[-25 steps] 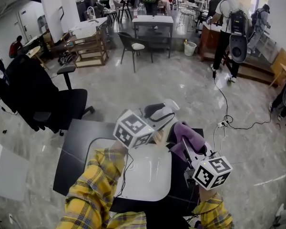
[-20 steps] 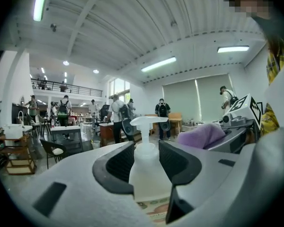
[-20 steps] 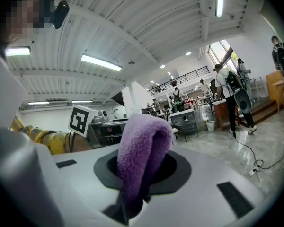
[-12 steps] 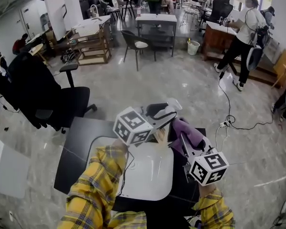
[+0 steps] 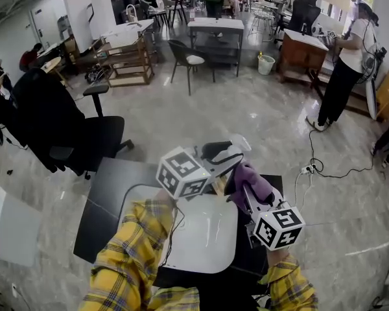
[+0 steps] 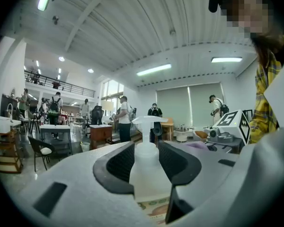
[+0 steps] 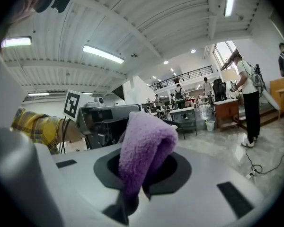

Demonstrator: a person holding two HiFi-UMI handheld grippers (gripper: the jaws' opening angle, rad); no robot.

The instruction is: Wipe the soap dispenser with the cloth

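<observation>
Above the far right part of the dark table (image 5: 104, 193), both grippers are held side by side, pointing away from the person. The left gripper (image 5: 225, 155) holds the soap dispenser (image 6: 146, 171) between its jaws. Its jaws have just been closing, and the dark pads now sit against both sides of the clear bottle, with the white pump head standing upright above them. In the head view the bottle is mostly hidden by that gripper. The right gripper (image 5: 249, 196) is clamped narrowly on the purple cloth (image 7: 144, 143), which rises from the jaws and folds over in a hump. The cloth lies just right of the left gripper's jaws, and no view shows whether it touches the bottle. A white board (image 5: 207, 238) lies on the table nearer the person.
</observation>
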